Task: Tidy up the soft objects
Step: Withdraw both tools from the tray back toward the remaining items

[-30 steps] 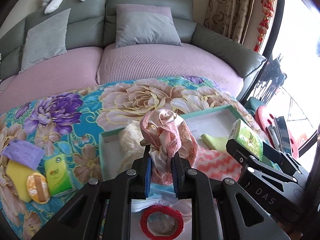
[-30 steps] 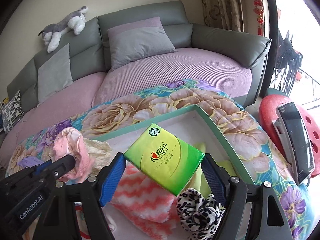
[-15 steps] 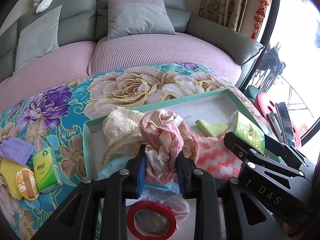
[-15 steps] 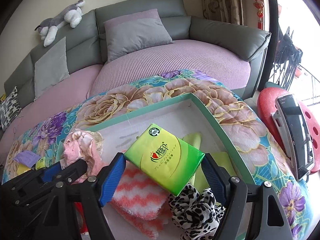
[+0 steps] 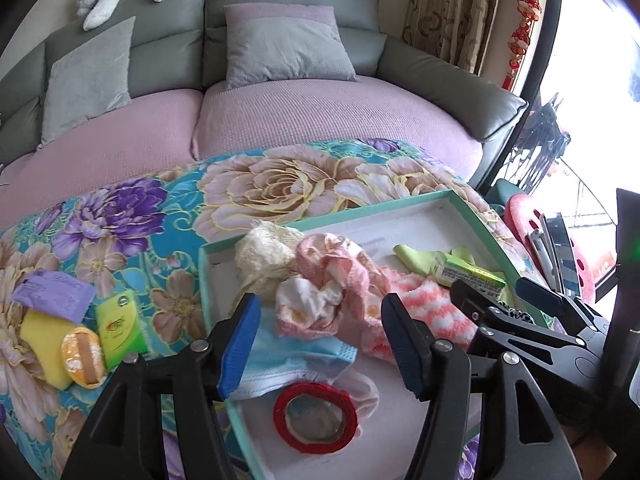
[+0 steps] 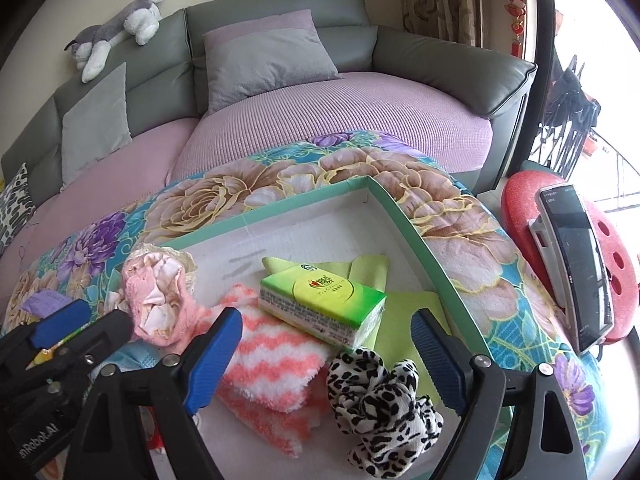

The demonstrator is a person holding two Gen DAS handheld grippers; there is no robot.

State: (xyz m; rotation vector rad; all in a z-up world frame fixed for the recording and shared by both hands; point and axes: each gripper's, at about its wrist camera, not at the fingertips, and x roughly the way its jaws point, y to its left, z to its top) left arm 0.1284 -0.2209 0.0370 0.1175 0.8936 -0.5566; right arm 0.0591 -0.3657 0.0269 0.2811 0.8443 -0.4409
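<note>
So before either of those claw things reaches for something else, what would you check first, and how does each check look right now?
1. Left gripper open and empty: ok, its jaws stand apart.
2. Right gripper open and empty: ok.
3. Pink cloth lying in the green tray: ok, apart from the fingers.
4. Green tissue pack in the tray: ok, resting on the striped towel and yellow-green cloth.
5. Items left outside on the floral blanket: not ok; second tissue pack, yellow sponge and purple packet remain.
6. Room in the tray: ok, bare floor at the far end.
</note>
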